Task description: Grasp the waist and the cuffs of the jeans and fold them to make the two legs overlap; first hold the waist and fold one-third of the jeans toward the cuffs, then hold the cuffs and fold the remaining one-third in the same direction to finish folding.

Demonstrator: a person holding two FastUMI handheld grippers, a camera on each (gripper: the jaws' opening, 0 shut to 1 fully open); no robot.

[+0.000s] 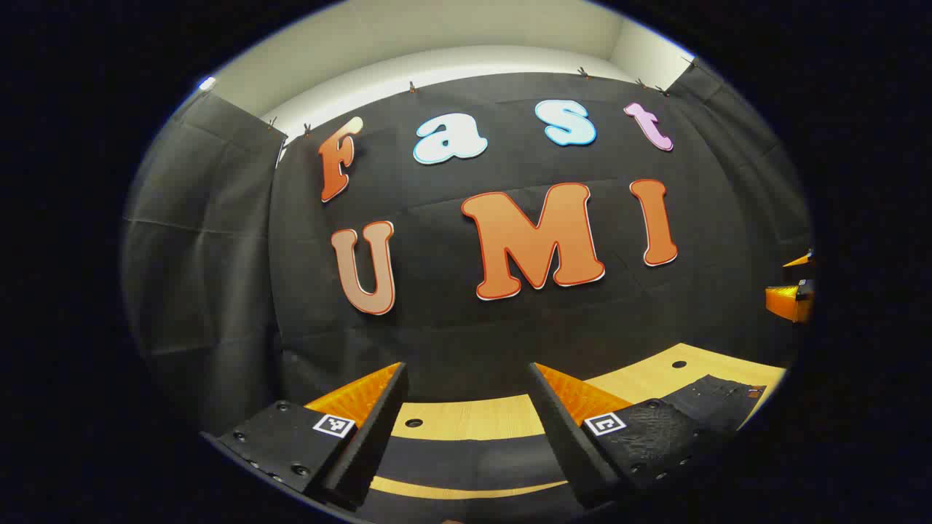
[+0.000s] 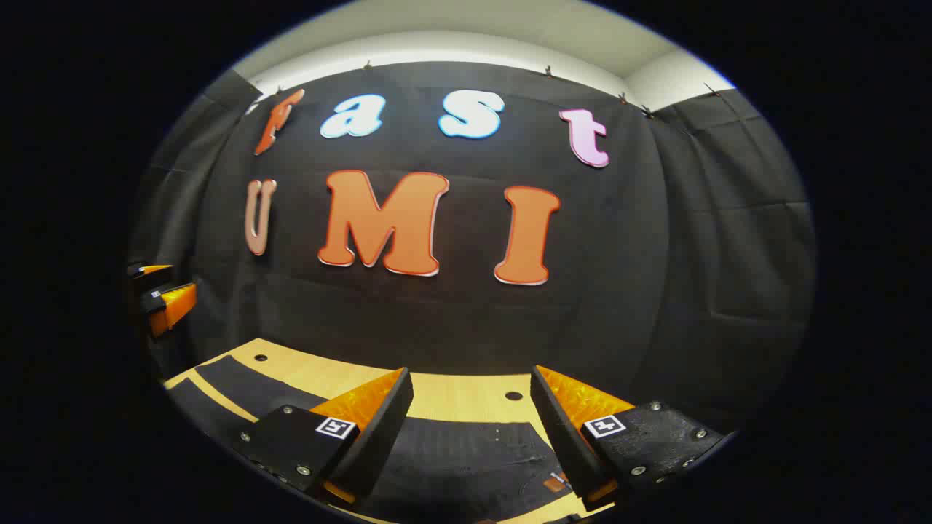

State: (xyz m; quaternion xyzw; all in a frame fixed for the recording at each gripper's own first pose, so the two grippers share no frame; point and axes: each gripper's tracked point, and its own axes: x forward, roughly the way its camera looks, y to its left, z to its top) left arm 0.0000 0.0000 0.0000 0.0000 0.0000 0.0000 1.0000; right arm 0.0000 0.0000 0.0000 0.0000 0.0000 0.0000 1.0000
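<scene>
A: Left gripper view. Report the gripper state.

B: The left gripper [image 1: 470,378] is held above the table [image 1: 473,418], facing the booth's black cloth wall [image 1: 451,327]. Its jaws stand apart with nothing between them.

A: Location of the work item?

B: The jeans [image 1: 466,458] lie flat on the wooden table below the fingers. They are dark fabric. One band runs across the lower part of the view, and a strip of bare table shows beneath it. A further part of the garment, with a small tag, lies at the lower right beside the right-hand finger.

A: Other equipment in that view?

B: The right gripper [image 1: 794,291] shows at the far right edge, raised above table level. Its jaw state cannot be determined from here.

A: Right gripper view. Same items.

B: The right gripper [image 2: 472,382] also hangs above the table [image 2: 451,397] and faces the cloth wall [image 2: 451,320]. Jaws apart, nothing held.

A: Work item?

B: The jeans [image 2: 459,458] lie directly beneath and between the fingers, with a small tag near the right-hand finger. Two dark strips extend toward the lower left, separated by a thin line of bare wood.

A: Other equipment?

B: The left gripper [image 2: 162,295] shows at the left edge, well apart from the jeans and above the table.
</scene>
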